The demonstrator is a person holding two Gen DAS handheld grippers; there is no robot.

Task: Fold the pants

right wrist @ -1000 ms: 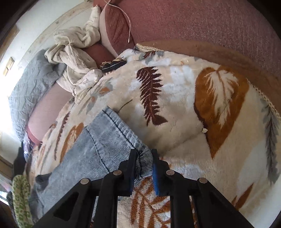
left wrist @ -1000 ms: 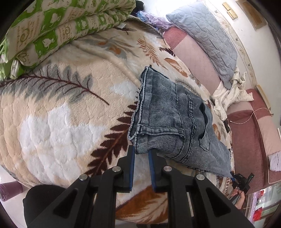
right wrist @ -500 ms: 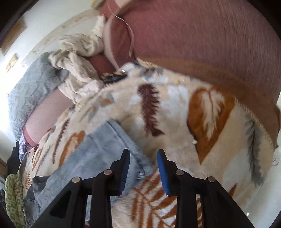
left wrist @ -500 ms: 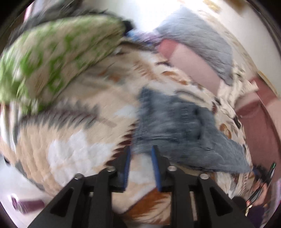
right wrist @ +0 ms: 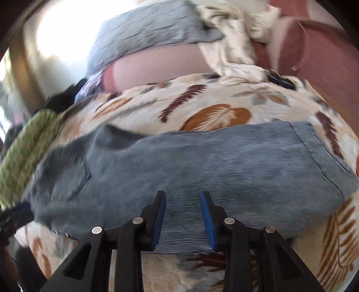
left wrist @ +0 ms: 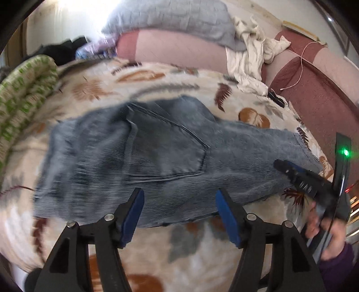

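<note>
Left wrist view: blurred frame; the left gripper, black with blue pads, has just been opening and stands released, its 2 jaws wide apart over the near edge of the grey-blue ribbed denim pants, pads not pressing on the fabric. The pants lie flat, folded lengthwise, across the cream fleece blanket with brown and grey leaf print, back pocket up, waist end toward frame left, hem end toward frame right. At right the right gripper shows above the hem end, held by a hand with a purple sleeve; from here cannot tell how its jaws stand. A green-and-cream patterned quilt sits at far left, a grey quilted pillow and a crumpled cream cloth at the head of the bed, beside a dark red cushion. Right wrist view: also blurred; the right gripper is released, jaws parted a modest way, hovering over the near edge of the pants with no fabric pinched. Pants spread across the blanket, hem at frame right, pocket end at frame left, near the green quilt. Pillow and cream cloth behind.
</note>
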